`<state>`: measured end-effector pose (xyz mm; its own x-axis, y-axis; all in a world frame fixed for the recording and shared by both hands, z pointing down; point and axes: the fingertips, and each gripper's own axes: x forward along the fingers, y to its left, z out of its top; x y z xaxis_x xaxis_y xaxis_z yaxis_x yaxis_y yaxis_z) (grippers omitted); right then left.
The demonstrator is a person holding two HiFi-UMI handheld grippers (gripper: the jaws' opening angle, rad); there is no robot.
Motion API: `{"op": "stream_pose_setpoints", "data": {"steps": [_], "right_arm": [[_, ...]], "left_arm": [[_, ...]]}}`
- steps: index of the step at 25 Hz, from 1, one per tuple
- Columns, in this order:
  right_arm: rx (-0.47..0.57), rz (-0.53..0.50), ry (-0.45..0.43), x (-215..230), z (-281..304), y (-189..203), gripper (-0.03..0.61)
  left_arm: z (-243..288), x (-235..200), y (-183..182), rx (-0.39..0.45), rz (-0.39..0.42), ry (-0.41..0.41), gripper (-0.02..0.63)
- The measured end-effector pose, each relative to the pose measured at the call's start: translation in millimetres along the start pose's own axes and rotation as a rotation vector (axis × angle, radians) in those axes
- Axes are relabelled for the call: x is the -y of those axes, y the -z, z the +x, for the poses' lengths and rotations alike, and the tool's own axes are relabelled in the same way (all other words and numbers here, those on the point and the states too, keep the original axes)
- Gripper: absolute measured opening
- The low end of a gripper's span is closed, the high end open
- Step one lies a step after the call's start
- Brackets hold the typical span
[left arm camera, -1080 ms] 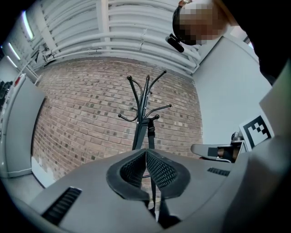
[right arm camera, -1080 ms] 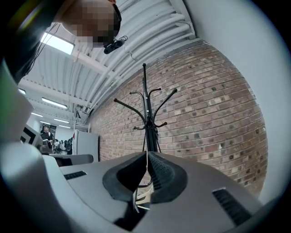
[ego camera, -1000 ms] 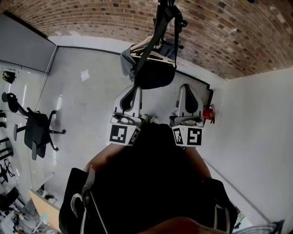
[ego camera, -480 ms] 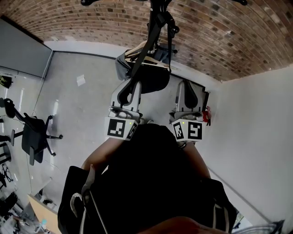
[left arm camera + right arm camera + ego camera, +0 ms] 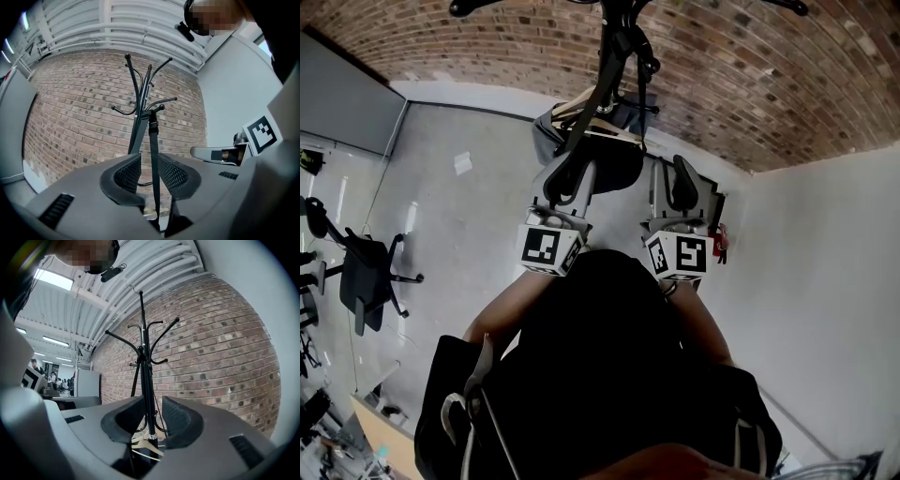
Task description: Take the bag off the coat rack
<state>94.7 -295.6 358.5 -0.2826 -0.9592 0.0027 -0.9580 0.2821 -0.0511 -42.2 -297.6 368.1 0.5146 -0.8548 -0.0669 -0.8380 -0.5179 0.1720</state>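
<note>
The brick wall (image 5: 487, 37) is red-brown with pale mortar lines in a running pattern. The coat rack (image 5: 138, 117) is black, with 1 silver ring low on its pole. The bag (image 5: 623, 161) is black, and so is its strap (image 5: 153, 154). The hanger (image 5: 145, 446) is pale wood. The left gripper (image 5: 150, 173) and the right gripper (image 5: 152, 420) have light grey bodies, and their pads (image 5: 174, 176) are black with a fine mesh pattern. The 2 marker cubes (image 5: 546, 248) show black squares on white. The floor (image 5: 459, 216) is pale grey and the side wall (image 5: 825, 281) white. The ceiling (image 5: 117, 282) is white and ribbed. The office chair (image 5: 364, 272) is black. A small red thing (image 5: 721, 239) sits against the white wall.
</note>
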Motion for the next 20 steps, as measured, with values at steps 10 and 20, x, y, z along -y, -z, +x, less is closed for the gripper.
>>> {"op": "stream_pose_setpoints", "data": {"steps": [10,20], "right_arm": [[-0.051,-0.037,-0.033,9.5,38.2,18.7,0.106],[-0.125,-0.078,-0.077,5.8,82.4,31.1,0.106]], "left_arm": [[34.5,-22.6,13.2,-0.02,0.035,-0.054,0.104],[77.8,-35.5,20.2,-0.052,0.034,-0.082,0.104]]}}
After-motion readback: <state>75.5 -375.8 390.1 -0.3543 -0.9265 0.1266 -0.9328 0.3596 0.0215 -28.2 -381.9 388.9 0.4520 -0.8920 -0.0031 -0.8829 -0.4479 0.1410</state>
